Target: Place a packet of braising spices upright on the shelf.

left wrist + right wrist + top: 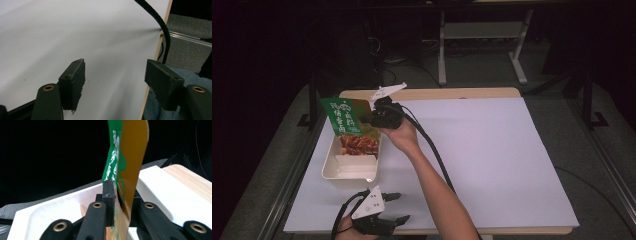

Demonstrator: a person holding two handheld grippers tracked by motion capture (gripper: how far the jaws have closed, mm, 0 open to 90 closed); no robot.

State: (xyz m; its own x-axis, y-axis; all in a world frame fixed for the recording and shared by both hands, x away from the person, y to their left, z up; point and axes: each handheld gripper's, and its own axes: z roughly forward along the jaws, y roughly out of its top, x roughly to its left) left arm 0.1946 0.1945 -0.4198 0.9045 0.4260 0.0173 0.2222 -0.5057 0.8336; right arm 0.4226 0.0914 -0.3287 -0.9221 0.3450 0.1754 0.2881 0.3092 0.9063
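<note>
So the white tray sat over on the left side of the table, with some pale block-like stuff in its near end that was too small to make out. The green and orange seasoning packet hung right over the tray's far end, lower edge down inside it or nearly so, tilted a bit. The right gripper had it pinched by the edge; the right gripper view showed both jaws clamped flat on the packet with the tray wall just below.

Looked like the placing step: packet going into the tray, not let go yet. Next move probably called for lowering it until it lay on what was already in there, then opening up. The packet looked floppy, so it could fold or catch on the tray rim.

Further right and near the front edge, the left gripper was parked with jaws spread wide, holding nothing, hovering over bare table surface. The right gripper's cable ran across the table beside the person's forearm, not really blocking the tray. Rest of the tabletop was open.
</note>
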